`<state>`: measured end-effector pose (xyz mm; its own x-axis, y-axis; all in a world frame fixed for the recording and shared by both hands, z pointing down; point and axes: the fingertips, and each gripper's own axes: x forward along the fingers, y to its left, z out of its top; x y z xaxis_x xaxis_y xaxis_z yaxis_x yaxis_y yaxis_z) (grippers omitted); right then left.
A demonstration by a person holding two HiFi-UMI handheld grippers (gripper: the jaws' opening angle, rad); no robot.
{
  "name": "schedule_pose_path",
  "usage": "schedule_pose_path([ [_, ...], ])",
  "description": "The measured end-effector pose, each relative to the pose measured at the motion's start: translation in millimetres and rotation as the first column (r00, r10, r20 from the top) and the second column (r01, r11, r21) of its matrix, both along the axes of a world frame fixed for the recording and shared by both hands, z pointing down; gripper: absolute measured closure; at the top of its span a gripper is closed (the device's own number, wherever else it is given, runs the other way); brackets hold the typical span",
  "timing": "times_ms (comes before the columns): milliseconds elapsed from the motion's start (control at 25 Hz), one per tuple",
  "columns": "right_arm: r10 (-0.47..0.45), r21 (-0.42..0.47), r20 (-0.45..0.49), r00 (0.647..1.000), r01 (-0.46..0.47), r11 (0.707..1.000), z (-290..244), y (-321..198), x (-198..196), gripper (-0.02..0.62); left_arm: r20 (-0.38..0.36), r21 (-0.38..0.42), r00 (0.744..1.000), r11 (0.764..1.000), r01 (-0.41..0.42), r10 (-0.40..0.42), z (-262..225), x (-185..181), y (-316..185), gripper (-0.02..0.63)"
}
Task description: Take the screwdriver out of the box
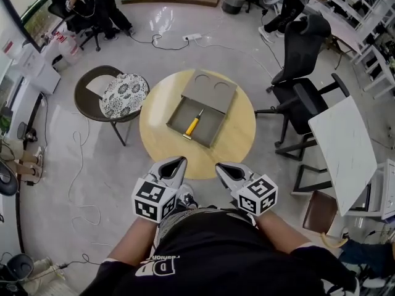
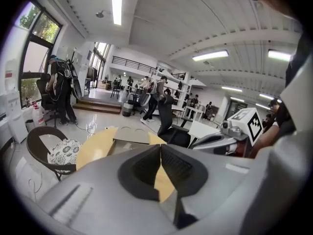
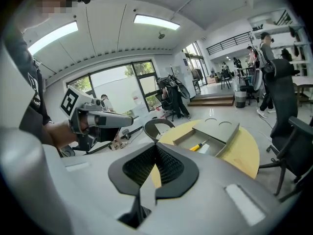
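Observation:
An open grey box [image 1: 211, 127] lies on a round yellow table [image 1: 242, 142], its lid [image 1: 213, 90] folded back on the far side. Inside it rests a screwdriver [image 1: 193, 126] with a yellow handle, also visible in the right gripper view as the screwdriver [image 3: 197, 145] in the box [image 3: 215, 137]. My left gripper [image 1: 178, 163] and right gripper [image 1: 220, 168] hover side by side at the table's near edge, short of the box. Both are shut with nothing between the jaws. In the left gripper view the pads [image 2: 146, 166] meet, with the box [image 2: 128, 137] beyond.
A dark chair with a patterned cushion [image 1: 122, 94] stands left of the table. Black office chairs [image 1: 302, 73] and a white table [image 1: 345, 142] stand to the right. Cables trail over the glossy floor [image 1: 80, 165]. People are at the far end of the room.

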<state>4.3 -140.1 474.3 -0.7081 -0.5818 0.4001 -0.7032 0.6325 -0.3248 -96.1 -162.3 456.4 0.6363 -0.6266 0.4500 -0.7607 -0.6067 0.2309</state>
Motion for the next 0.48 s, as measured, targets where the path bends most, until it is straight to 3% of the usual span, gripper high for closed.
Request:
schedule_pose_path([
  [240, 0.026, 0.012, 0.002, 1.000, -0.026, 1.000, -8.5, -31.4, -27.7, 0.594, -0.006, 0.012, 0.998, 0.998, -0.056, 0.057, 0.0, -25.6, -28.4, 0.546],
  [480, 0.050, 0.033, -0.032, 0.998, -0.049, 0.998, -18.2, -45.6, -35.7, 0.594, -0.037, 0.010, 0.998, 0.998, -0.058, 0.059, 0.2, -36.5, -49.9, 0.546],
])
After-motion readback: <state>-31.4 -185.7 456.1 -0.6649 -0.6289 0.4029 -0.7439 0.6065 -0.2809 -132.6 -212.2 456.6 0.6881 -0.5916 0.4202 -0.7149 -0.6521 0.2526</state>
